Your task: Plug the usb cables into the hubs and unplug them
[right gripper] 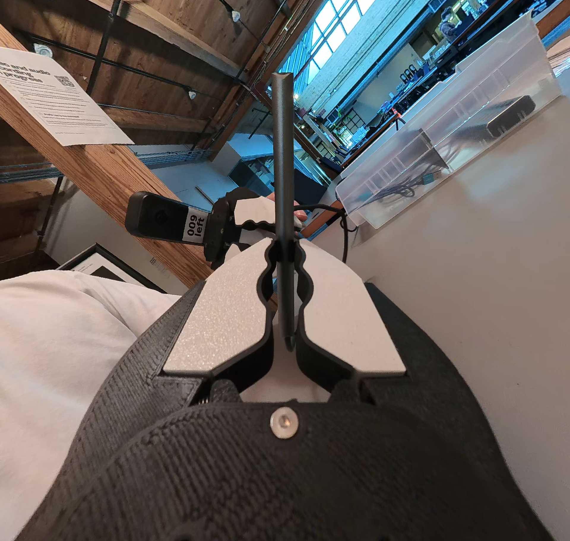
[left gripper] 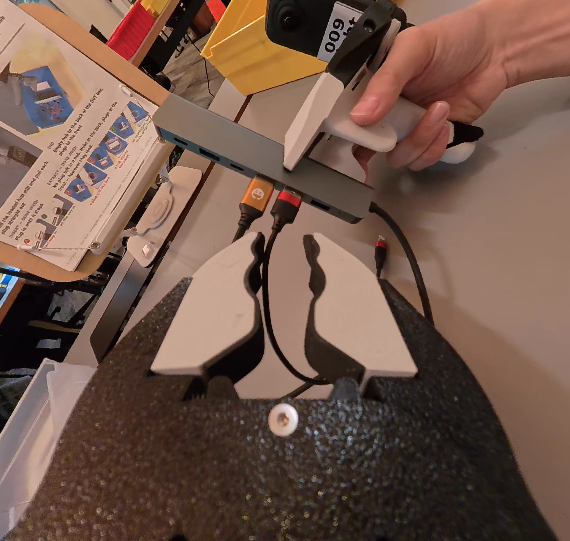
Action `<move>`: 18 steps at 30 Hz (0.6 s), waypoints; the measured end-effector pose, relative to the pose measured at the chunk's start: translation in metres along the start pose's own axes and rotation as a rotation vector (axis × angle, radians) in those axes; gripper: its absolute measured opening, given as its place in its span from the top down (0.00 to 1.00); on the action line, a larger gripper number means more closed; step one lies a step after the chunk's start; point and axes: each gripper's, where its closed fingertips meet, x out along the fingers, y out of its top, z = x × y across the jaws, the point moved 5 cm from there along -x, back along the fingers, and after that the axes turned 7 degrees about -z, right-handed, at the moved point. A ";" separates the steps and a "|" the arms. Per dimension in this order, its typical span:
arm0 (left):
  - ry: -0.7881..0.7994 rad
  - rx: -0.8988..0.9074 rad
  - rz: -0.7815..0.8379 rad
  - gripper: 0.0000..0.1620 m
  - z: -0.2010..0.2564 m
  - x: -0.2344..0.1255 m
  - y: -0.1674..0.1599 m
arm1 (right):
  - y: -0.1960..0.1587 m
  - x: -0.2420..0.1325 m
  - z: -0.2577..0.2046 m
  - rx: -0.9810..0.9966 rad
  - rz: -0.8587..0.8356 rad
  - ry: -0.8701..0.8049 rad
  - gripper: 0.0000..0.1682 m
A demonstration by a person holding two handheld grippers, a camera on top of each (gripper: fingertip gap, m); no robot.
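Observation:
A grey USB hub [left gripper: 234, 147] is held in the air, seen edge-on in the right wrist view [right gripper: 281, 171]. My right gripper [right gripper: 285, 248] is shut on it; it also shows in the left wrist view [left gripper: 294, 165], held by a hand [left gripper: 431, 79]. An orange plug [left gripper: 257, 196] and a red plug [left gripper: 287, 202] sit in the hub's side ports. My left gripper [left gripper: 283, 239] is open just below the plugs. The red plug's black cable [left gripper: 268, 295] runs between its fingers, ungripped. A loose red-tipped connector [left gripper: 381, 248] lies on the table.
The hub's own black cable [left gripper: 410, 267] hangs to the white table [left gripper: 478, 310]. A yellow bin [left gripper: 256, 48] and an instruction sheet on a stand [left gripper: 61, 156] are behind. A clear plastic bin [right gripper: 447, 131] holds cables and a black hub [right gripper: 509, 116]. My two grippers' fingertips are within a few centimetres of each other.

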 end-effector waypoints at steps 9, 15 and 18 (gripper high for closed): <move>0.006 -0.034 0.038 0.82 -0.003 -0.005 0.004 | 0.000 -0.003 0.002 -0.006 -0.002 -0.027 0.94; 0.006 0.006 0.030 0.83 -0.004 -0.008 0.003 | 0.000 -0.001 0.001 -0.002 -0.008 -0.015 0.94; 0.004 0.015 0.036 0.83 -0.004 -0.010 0.002 | -0.001 0.000 0.002 0.005 -0.018 -0.016 0.94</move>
